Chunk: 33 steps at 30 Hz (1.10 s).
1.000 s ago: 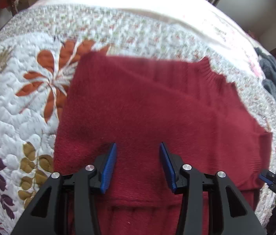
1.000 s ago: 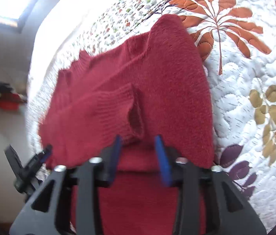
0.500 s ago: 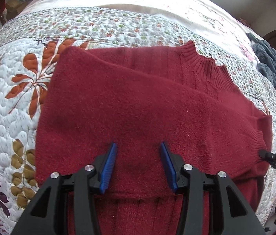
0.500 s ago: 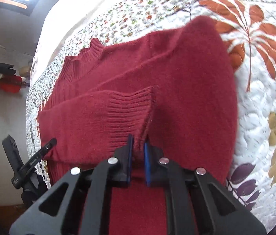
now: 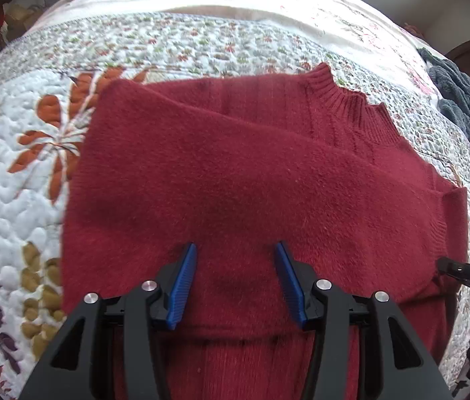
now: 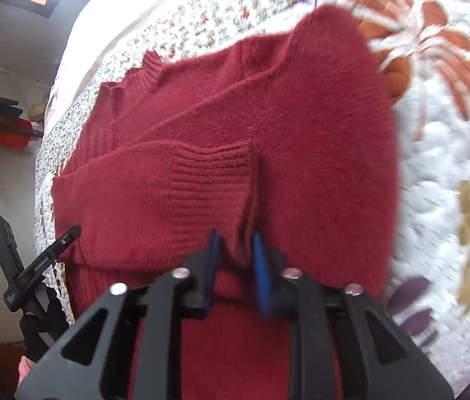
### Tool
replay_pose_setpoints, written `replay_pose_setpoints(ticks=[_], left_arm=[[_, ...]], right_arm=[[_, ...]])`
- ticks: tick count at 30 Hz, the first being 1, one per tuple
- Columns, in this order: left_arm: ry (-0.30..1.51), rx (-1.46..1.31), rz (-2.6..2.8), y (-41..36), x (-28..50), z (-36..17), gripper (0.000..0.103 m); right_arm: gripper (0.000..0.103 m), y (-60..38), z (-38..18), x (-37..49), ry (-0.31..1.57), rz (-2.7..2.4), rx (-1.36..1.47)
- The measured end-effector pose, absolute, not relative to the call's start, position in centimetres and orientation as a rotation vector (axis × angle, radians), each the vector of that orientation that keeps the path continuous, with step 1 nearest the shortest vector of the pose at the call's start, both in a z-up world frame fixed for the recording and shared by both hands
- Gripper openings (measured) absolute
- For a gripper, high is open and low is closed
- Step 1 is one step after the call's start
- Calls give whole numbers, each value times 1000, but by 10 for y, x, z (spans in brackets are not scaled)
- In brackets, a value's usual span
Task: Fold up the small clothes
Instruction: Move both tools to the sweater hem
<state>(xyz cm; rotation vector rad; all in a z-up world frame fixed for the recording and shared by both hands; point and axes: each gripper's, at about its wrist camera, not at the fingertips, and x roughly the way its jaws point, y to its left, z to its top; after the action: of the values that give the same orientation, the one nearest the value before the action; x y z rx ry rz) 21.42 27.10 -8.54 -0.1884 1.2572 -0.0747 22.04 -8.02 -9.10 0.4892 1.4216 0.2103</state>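
Sweater (image 5: 251, 180), dark red, lies folded on the floral quilt (image 5: 11, 180) in the left wrist view. The left gripper (image 5: 235, 250) hangs over it with its blue fingers spread wide, holding nothing. A grey garment (image 5: 458, 106) lies at the far right edge; only this view shows it.

The right wrist view shows the ribbed cuff (image 6: 208, 180) of a sleeve laid across the sweater, and the right gripper (image 6: 235, 236), its fingers narrowly parted with the cuff's edge between them. Printed lettering on the other gripper's finger is too small to read.

Left gripper (image 5: 236, 278) fingers wide apart; right gripper (image 6: 237, 258) fingers narrowly parted.
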Motion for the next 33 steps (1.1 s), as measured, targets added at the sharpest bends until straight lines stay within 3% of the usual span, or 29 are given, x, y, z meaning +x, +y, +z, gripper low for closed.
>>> replay_pose_setpoints(ticks=[6,12,21,33], left_arm=[[1263,-152,-60,284,170,-60,50],[1329,-69,7,312,99,-48,60],[1473,-56,93,357,10,-51,63],[1607,-40,76,365,-49,-84,63]], right_arm=[[32,-91,-56,174,1397,265,426],[40,-99,-42,96,1446,272,369],[41,-109,-56,2,1564,228,367],[43,-125,-88,-66,1701,168,375]])
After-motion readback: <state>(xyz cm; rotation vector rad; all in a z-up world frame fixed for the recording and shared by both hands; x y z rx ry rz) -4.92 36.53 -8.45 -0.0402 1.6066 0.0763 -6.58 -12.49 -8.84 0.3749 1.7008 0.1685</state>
